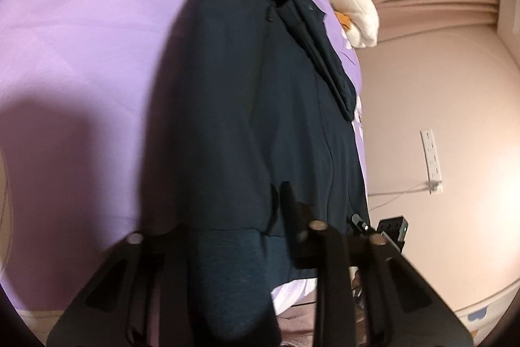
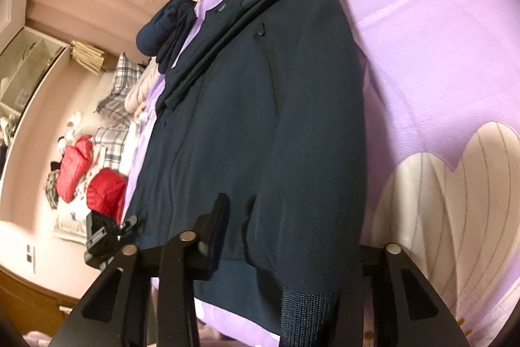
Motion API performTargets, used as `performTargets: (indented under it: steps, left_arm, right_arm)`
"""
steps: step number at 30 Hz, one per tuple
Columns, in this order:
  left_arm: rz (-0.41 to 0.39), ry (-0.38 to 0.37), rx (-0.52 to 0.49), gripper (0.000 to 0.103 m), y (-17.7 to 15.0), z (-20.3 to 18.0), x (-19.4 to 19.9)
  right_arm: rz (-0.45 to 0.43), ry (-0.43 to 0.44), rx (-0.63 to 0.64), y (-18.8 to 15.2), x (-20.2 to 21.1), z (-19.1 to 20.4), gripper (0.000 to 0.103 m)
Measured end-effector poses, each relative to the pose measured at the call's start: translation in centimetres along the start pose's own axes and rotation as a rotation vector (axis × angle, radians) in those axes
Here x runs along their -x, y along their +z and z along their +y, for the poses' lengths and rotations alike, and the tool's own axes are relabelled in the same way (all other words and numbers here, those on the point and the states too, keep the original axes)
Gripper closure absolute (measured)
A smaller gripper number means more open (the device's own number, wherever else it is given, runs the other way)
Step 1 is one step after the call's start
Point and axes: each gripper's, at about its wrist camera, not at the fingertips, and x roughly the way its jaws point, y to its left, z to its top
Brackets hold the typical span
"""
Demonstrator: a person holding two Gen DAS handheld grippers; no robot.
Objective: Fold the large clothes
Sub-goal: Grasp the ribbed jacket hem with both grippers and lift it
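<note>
A dark navy zip jacket lies spread on a purple flowered bed sheet; it also shows in the right wrist view. Its sleeves are folded in over the body. My left gripper is at the hem, and its jaws look shut on the hem fabric. My right gripper is at the hem on the other side, also pinching the ribbed hem. The other gripper's body shows at the edge of each view.
A white and orange plush toy lies near the jacket's collar. More dark clothes sit by the bed's edge. Red padded jackets and plaid fabric lie beyond the bed. A wall socket is on the pink wall.
</note>
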Motion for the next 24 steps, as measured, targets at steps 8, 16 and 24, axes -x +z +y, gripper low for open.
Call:
performTargets:
  steps: [8,16,24]
  left_arm:
    - [-0.047,0.083,-0.06,0.093,0.0,-2.1,0.4]
    - [-0.129,-0.069,-0.236,0.093,0.5,-7.6,2.3]
    - [-0.153,-0.163,-0.253,0.092,1.5,-9.8,2.6]
  right_arm:
    - [-0.012,-0.08,0.074,0.2,-0.9,1.9,0.081]
    - [-0.114,0.063,0.149,0.9,1.1,5.0,0.083]
    - [-0.163,0.189,0.12,1.8,1.0,6.1,0.083]
